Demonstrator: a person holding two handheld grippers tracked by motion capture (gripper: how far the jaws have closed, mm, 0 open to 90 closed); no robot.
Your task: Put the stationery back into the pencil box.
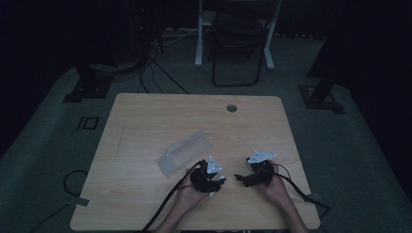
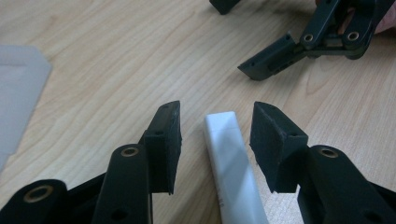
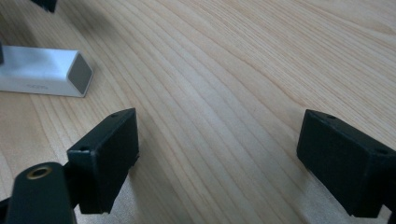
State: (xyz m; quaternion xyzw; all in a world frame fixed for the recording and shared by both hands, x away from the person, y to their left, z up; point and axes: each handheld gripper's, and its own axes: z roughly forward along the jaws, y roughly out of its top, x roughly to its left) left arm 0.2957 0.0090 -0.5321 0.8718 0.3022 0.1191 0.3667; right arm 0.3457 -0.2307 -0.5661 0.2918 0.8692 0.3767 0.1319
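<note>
Grippers left (image 2: 216, 135) and right (image 3: 219, 158) gape, white box (image 2: 232, 172) between left's jaws, clear tray (image 1: 184, 151) empty.

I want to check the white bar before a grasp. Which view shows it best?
The left gripper view: the white bar lies close up between the open jaws of the left gripper, touching neither. The right gripper view shows one end of it at the left edge. The high view shows a small white bit by the left gripper.
</note>
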